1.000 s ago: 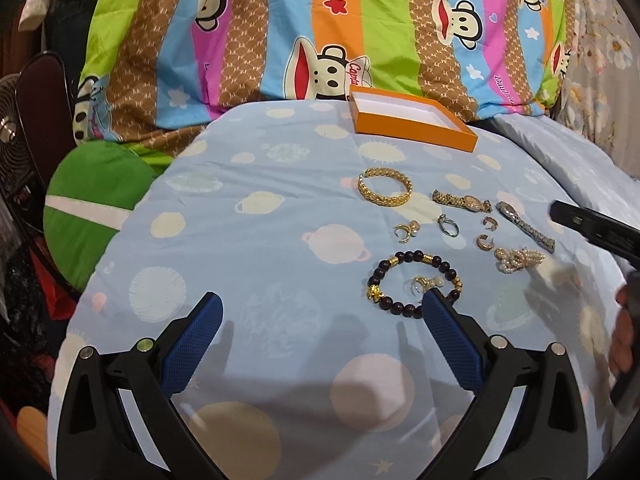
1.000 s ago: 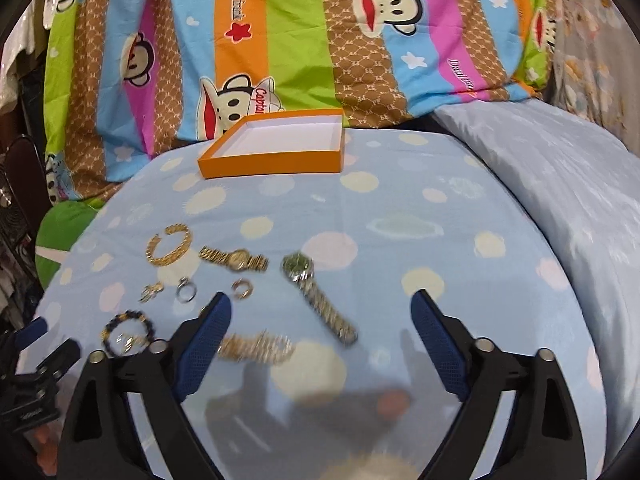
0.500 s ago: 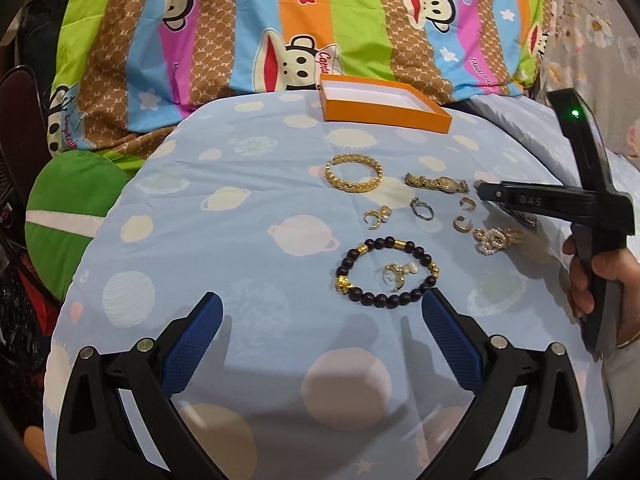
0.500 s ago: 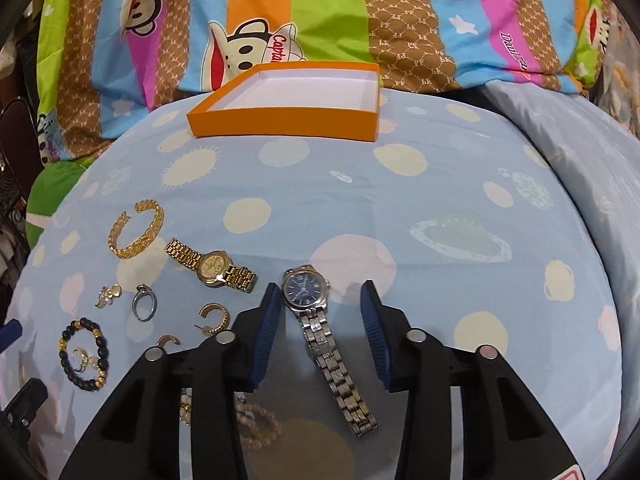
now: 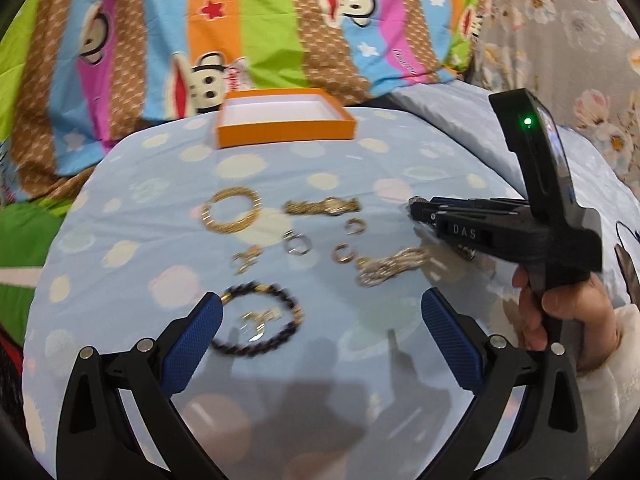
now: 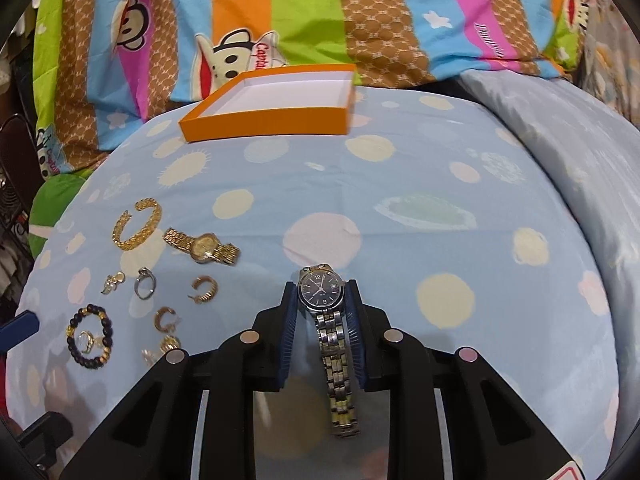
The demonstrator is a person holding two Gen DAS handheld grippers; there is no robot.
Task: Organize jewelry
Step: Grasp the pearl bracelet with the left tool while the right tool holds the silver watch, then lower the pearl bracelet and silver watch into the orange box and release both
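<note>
A silver watch with a dark blue dial (image 6: 321,289) lies on the blue bedsheet, its strap running toward the camera. My right gripper (image 6: 322,294) is closing on it, the blue pads pressed against both sides of the case. My left gripper (image 5: 322,304) hangs open above the sheet, with a black bead bracelet (image 5: 260,326) by its left finger. In the left wrist view, the right gripper (image 5: 418,206) points down at the sheet, held by a hand. An orange box (image 6: 264,126) with a white inside stands empty at the back.
Left of the watch lie a gold bangle (image 6: 136,226), a gold watch (image 6: 202,246), a silver ring (image 6: 144,284), gold hoop earrings (image 6: 204,288) and a pale chain heap (image 5: 392,266). A striped monkey-print blanket (image 6: 312,12) rises behind the box. A grey pillow (image 6: 580,152) sits on the right.
My right gripper came down over the silver watch and its jaws went from wide apart to tight against the case. The left gripper swung sideways, staying open; its view is blurred.
</note>
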